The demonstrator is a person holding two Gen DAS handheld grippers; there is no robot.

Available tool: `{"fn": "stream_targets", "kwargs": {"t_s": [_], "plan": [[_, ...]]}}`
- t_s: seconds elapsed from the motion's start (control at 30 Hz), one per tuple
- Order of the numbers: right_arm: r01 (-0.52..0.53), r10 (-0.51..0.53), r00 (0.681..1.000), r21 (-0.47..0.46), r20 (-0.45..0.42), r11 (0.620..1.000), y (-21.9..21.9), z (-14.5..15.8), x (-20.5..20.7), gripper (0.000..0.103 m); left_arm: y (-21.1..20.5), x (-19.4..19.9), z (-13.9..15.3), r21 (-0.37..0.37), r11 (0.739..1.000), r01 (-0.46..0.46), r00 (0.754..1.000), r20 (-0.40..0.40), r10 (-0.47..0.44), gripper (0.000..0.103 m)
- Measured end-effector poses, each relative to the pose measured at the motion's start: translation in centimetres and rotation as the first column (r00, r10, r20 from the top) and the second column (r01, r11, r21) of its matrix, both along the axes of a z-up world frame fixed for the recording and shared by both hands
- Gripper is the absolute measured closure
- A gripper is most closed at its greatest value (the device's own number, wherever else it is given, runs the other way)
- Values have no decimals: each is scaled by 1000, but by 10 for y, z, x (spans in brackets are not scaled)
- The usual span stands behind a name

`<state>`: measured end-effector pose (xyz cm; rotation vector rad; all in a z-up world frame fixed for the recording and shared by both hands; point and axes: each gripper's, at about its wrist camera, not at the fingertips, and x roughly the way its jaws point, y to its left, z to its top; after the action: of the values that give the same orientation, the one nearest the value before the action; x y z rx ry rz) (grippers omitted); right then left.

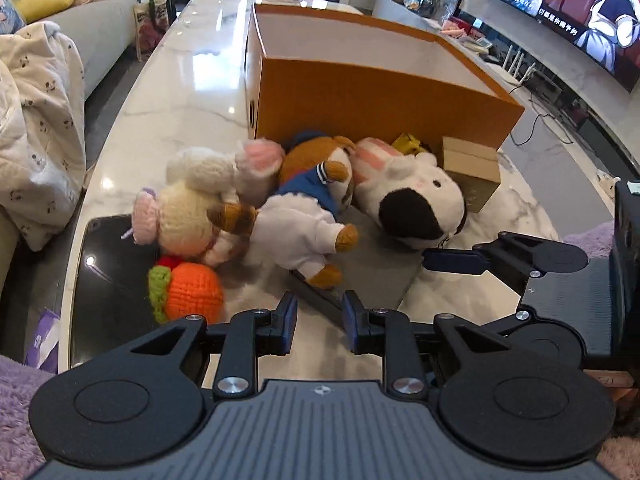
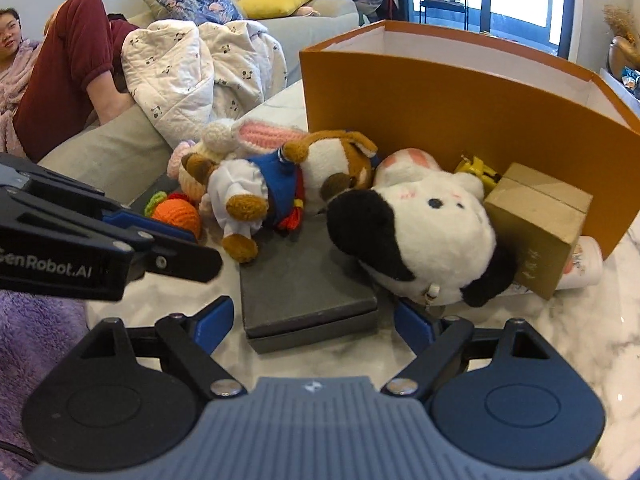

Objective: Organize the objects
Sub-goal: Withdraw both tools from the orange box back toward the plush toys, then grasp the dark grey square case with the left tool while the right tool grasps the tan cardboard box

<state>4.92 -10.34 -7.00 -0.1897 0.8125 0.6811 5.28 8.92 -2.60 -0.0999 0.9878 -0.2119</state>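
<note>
We see a marble surface [image 1: 188,92] between sofa [image 1: 100,20] and television [image 1: 560,4]. Plush toys [image 1: 304,196] lie before the orange box [image 1: 372,92]; bare marble stays left. Our left tool [image 1: 320,312] stands released, gripping nothing. Only the right view shows our right tool [image 2: 314,320] released, straddling the grey box [image 2: 308,280].

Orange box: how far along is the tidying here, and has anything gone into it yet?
Nothing looks done: what shows of the orange box is empty. Both grippers hold nothing; the right gripper stands open around the near end of the grey case. Left: the plush dog, black-and-white plush, knitted rabbit, knitted carrot and small carton.
</note>
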Motion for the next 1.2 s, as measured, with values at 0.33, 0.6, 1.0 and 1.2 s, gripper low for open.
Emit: {"fn": "stream_targets", "kwargs": {"t_s": [0.33,0.6,1.0,1.2], "plan": [[-30,30,996,1,-85,1000,-2,3,-19,26,-5,-3,-7,-81,996,-23,997,-71,17,50],[-10,13,997,40,-72,999,-25,15,-39,26,-12,-7,-11,-124,989,-77,988,-140,60,49],[152,-152,988,-49,-7,987,-49,8,-17,72,-24,-1,-11,-147,968,-202,971,-157,179,46],[29,-26,994,31,-104,999,-42,-3,-22,78,-31,4,-13,-110,965,-238,962,-161,219,38]]}}
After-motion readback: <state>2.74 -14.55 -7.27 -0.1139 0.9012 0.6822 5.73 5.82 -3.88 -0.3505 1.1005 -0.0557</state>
